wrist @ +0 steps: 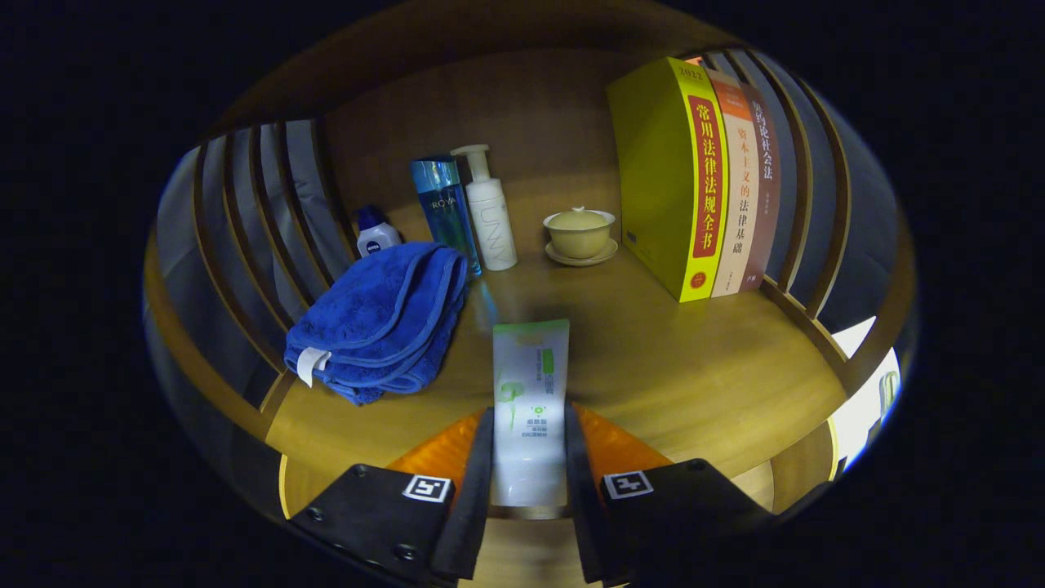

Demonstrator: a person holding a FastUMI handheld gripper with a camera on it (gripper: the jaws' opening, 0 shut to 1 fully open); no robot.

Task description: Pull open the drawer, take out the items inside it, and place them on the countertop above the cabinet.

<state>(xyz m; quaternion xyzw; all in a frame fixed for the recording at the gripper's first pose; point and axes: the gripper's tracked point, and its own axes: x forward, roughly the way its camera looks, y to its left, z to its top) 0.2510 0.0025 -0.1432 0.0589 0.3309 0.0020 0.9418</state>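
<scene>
My gripper (529,445) is shut on a white tube with green print (529,384), both fingers pressing its sides. The tube points forward over the wooden countertop (694,367), its far end reaching past the fingertips. I cannot tell whether the tube rests on the wood or hangs just above it. A folded blue towel (380,318) lies on the countertop just left of the tube.
At the back stand a small white bottle with a blue cap (374,233), a tall blue bottle (445,208) and a white pump bottle (490,212). A lidded cup on a saucer (580,234) sits mid-back. Three upright books (702,175) stand at the right. Slatted rails flank both sides.
</scene>
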